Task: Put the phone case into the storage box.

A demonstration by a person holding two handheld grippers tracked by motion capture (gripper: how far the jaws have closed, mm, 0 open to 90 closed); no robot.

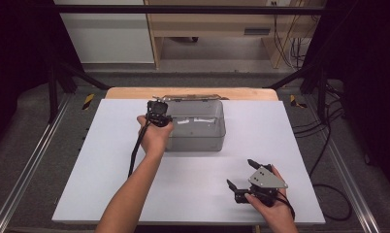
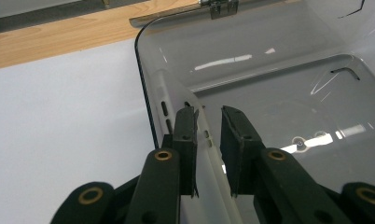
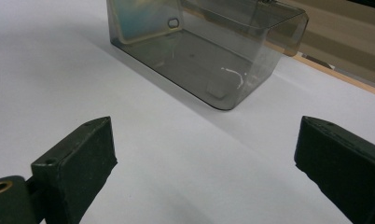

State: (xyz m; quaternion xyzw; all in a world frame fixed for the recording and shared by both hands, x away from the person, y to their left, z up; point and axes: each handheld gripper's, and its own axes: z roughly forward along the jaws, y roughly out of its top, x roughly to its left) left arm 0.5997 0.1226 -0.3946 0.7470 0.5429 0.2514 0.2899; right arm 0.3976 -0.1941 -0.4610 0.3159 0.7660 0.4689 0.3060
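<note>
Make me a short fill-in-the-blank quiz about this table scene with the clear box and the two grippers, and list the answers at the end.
1. The left gripper has its jaws on either side of the box's ____.
2. The right gripper's jaws stand wide ____ above the white board.
3. The box is made of ____ plastic, so its floor shows through.
4. The box's lid is ____, hinged at the far side.

Missing words: wall; open; clear; open

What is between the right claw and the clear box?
Nothing but bare white table. The right claw view shows the open right claw with empty table up to the clear box.
</note>
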